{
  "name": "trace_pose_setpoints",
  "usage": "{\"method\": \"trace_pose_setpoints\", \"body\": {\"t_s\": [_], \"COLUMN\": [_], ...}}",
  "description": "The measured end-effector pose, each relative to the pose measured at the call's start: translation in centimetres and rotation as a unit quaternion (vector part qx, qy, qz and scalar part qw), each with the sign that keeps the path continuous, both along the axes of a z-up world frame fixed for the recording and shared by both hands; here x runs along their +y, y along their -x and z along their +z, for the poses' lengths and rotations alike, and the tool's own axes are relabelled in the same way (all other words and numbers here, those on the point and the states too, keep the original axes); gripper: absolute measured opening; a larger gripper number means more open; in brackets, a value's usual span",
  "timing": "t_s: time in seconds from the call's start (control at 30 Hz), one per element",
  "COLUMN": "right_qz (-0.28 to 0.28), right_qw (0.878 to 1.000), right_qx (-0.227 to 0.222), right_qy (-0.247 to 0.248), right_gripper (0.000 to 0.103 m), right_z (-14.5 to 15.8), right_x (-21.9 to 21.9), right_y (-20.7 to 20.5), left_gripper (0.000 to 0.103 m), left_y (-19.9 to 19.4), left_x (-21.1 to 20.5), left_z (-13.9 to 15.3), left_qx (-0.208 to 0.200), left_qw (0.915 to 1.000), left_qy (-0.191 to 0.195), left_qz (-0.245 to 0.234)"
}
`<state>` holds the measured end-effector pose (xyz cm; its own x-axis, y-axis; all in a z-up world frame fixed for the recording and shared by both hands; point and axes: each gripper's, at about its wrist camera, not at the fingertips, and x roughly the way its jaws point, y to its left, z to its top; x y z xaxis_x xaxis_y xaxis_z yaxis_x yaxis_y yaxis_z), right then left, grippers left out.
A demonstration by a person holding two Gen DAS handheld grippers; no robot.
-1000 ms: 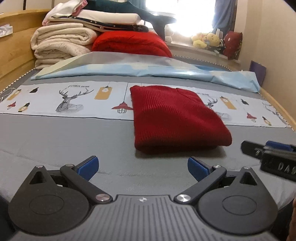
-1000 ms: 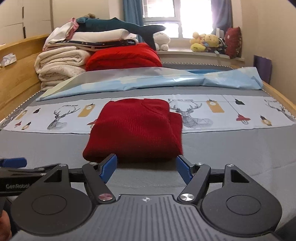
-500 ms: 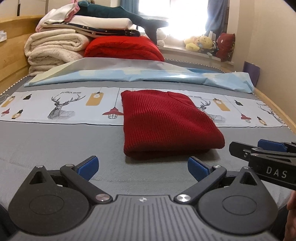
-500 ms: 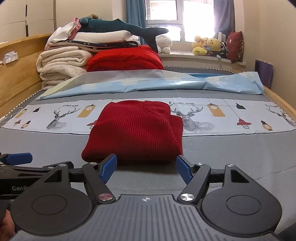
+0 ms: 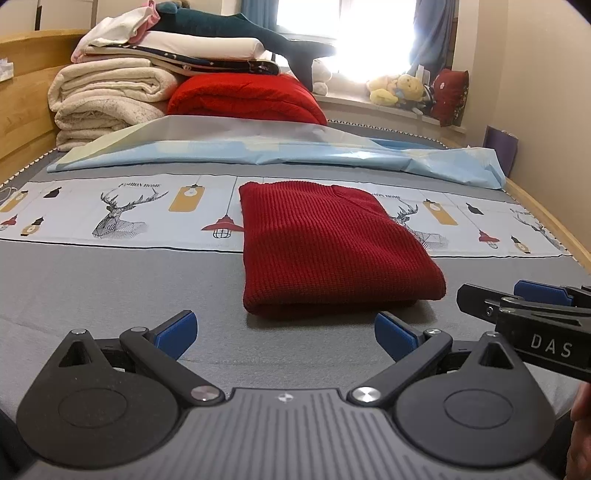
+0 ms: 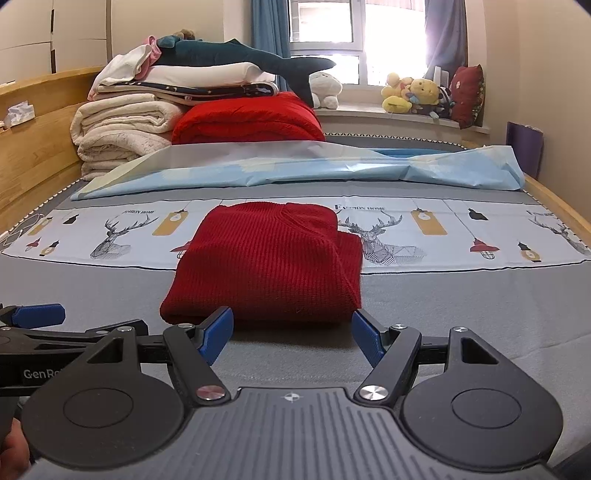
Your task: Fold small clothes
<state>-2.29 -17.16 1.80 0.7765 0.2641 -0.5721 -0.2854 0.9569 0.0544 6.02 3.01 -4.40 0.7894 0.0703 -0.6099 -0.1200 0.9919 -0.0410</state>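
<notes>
A dark red knitted sweater (image 5: 332, 251) lies folded into a neat rectangle on the grey bed; it also shows in the right wrist view (image 6: 269, 266). My left gripper (image 5: 284, 334) is open and empty, just short of the sweater's near edge and a little left of it. My right gripper (image 6: 291, 332) is open and empty, close to the sweater's near edge. The right gripper shows at the right edge of the left wrist view (image 5: 535, 306). The left gripper shows at the left edge of the right wrist view (image 6: 37, 317).
A printed deer-pattern strip (image 5: 122, 210) runs under the sweater's far half. Behind it lie a light blue sheet (image 5: 277, 155), stacked blankets (image 5: 107, 99), a red quilt (image 5: 243, 99) and a plush shark (image 5: 229, 31). Wooden bed rails (image 6: 37, 147) line both sides.
Both grippers have drawn back slightly and risen, so the view tilts up. The sweater has not moved. Both grippers stay open.
</notes>
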Motion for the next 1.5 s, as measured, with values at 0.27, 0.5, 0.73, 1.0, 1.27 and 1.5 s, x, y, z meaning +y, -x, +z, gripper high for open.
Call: {"method": "trace_pose_setpoints", "body": {"t_s": [0.27, 0.5, 0.73, 1.0, 1.27, 1.5], "right_qz": [-0.002, -0.002, -0.004, -0.007, -0.006, -0.007], "right_qw": [1.0, 1.0, 1.0, 1.0, 1.0, 1.0], "right_qx": [-0.001, -0.001, -0.001, -0.001, 0.0, 0.0], "right_qy": [0.0, 0.001, 0.002, 0.003, 0.003, 0.003], "right_gripper": [0.073, 0.072, 0.072, 0.072, 0.072, 0.072], "right_z": [0.05, 0.04, 0.05, 0.12, 0.1, 0.11], "right_x": [0.04, 0.01, 0.16, 0.27, 0.23, 0.22], "right_y": [-0.01, -0.01, -0.08, -0.14, -0.14, -0.15], "left_gripper": [0.102, 0.102, 0.102, 0.102, 0.102, 0.102], "left_y": [-0.04, -0.06, -0.08, -0.06, -0.02, -0.07], "left_x": [-0.01, -0.06, 0.12, 0.21, 0.39, 0.44], "left_z": [0.0, 0.01, -0.08, -0.15, -0.23, -0.23], "left_qx": [-0.001, 0.0, 0.002, 0.002, 0.003, 0.004], "left_qw": [1.0, 1.0, 1.0, 1.0, 1.0, 1.0], "left_qy": [0.001, 0.001, 0.001, 0.002, 0.004, 0.005], "left_qz": [-0.001, -0.001, -0.002, -0.003, -0.003, -0.004]}}
